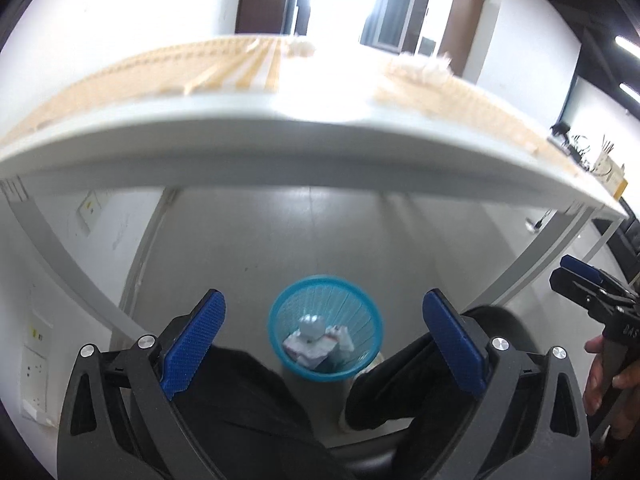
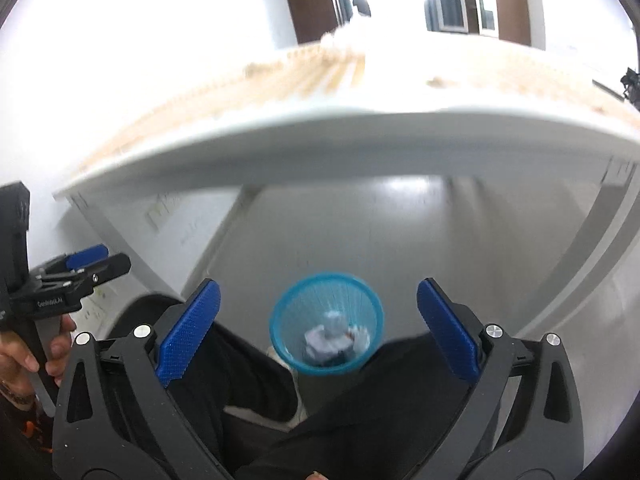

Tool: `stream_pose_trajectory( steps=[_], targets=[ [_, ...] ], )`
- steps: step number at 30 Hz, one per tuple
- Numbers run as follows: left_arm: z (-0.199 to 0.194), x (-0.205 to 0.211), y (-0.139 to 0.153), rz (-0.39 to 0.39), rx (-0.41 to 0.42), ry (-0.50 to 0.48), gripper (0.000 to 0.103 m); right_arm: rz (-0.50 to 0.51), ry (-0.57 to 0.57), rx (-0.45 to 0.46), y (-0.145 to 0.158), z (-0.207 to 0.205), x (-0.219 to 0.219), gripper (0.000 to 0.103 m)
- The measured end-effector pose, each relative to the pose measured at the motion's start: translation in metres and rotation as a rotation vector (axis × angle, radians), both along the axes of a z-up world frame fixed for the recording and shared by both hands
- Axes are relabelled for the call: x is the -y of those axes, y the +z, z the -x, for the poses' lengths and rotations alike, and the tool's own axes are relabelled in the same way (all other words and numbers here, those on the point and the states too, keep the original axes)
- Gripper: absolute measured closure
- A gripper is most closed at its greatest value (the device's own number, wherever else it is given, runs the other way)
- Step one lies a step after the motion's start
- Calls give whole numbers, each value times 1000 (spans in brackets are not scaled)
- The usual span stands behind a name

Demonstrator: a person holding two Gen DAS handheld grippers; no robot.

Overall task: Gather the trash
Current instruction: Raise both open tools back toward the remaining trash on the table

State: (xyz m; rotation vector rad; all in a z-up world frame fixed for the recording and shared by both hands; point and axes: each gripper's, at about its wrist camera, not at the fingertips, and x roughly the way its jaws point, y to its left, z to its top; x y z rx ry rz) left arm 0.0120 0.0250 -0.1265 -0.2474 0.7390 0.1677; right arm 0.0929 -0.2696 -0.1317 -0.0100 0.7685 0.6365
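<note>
A blue mesh waste basket (image 1: pixel 362 328) stands on the grey floor below the table's front edge; it also shows in the right wrist view (image 2: pixel 370 312). Crumpled white paper trash (image 1: pixel 316 342) lies inside it, also visible in the right wrist view (image 2: pixel 334 338). My left gripper (image 1: pixel 324 340) is open and empty, held above the basket. My right gripper (image 2: pixel 318 330) is open and empty, also above the basket. Each gripper shows at the edge of the other's view: the right one (image 1: pixel 580 280) and the left one (image 2: pixel 92 262).
A white table (image 1: pixel 280 136) with a tan woven mat (image 1: pixel 140 76) on top spans the upper part of both views. Pale fluffy bits (image 1: pixel 424 66) lie on the mat. The person's dark-trousered legs (image 1: pixel 248 400) flank the basket. A wall with sockets (image 1: pixel 36 364) is on the left.
</note>
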Motion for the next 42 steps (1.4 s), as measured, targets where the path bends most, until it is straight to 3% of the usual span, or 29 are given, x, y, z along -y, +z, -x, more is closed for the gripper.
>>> stream_pose_trajectory(
  steps=[4,10,15,21,25,35,42],
  targets=[
    [-5,8,25,-58,49,-23,6,-27,-22,37,23,-13,7,9],
    [-33,-5,63,-8,76,-61,6,-56,-62,80,50,-42,12,9],
    [-52,-9,93,-49,136,-51,6,-60,-83,105,66,-69,12,9],
    [-87,-25,113,-48,136,-37,6,-93,-101,113,85,-103,4,9],
    [-107,-32,121,-96,138,-39,6,-83,-85,117,92,-123,-10,9],
    [-162,-55,130,-84,107,-51,6,-46,-74,110,107,-171,-40,9],
    [-207,-74,137,-106,86,-39,6,-54,-76,56,110,-209,-61,9]
  ],
)
